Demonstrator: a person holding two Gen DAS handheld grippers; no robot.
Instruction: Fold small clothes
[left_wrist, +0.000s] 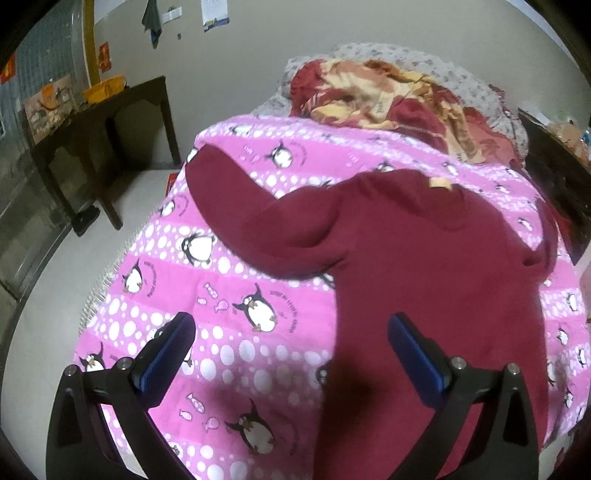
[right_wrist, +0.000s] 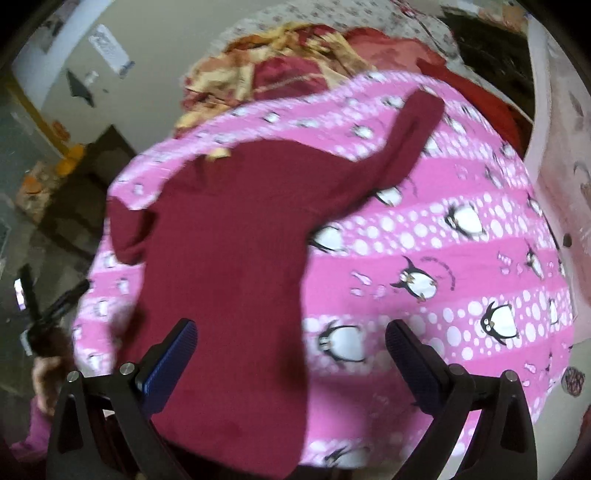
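Bed with pink penguin blanket (left_wrist: 207, 373): a maroon sweater (left_wrist: 424, 295) lies flat, long axis running from near edge to pillows (sleeves spread). Left tool (left_wrist: 291, 354) and right tool (right_wrist: 291, 354), both wide and empty, hover over its hem corners.

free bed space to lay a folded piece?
Bare pink penguin blanket lies right of the maroon sweater, below its outstretched sleeve. A second patch sits left of the sweater, under the other sleeve. The head end is crowded with a bunched red-and-yellow blanket. Both claws hover open.
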